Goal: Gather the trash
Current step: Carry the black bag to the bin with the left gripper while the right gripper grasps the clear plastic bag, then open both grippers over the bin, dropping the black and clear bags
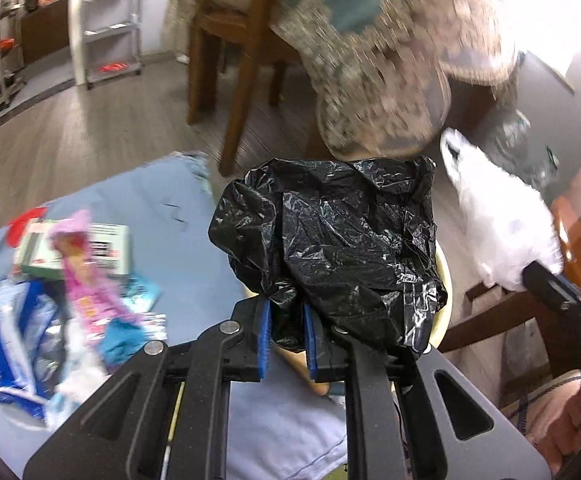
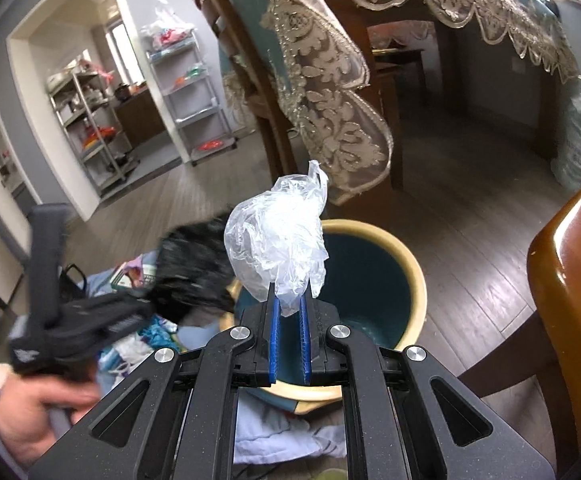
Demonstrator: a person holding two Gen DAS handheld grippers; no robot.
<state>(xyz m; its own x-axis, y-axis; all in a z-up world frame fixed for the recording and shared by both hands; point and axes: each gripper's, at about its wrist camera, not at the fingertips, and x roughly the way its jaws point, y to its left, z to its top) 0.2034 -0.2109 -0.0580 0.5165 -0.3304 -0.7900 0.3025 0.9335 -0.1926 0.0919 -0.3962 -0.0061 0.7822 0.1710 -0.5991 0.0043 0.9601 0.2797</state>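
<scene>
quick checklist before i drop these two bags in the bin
1. Left gripper has a hold on the black plastic bag: ok, fingers shut on its lower edge.
2. Right gripper has a hold on the clear plastic bag: ok, pinched at the bottom.
3. Bin mouth open: ok, the dark inside shows with no lid.
4. Clear plastic bag over the opening: ok, it sits above the near left part of the rim.
5. Black plastic bag over the opening: cannot tell, it hides most of the bin in the left wrist view and is blurred in the right.
6. More trash left on the blue cloth: not ok, wrappers remain.
</scene>
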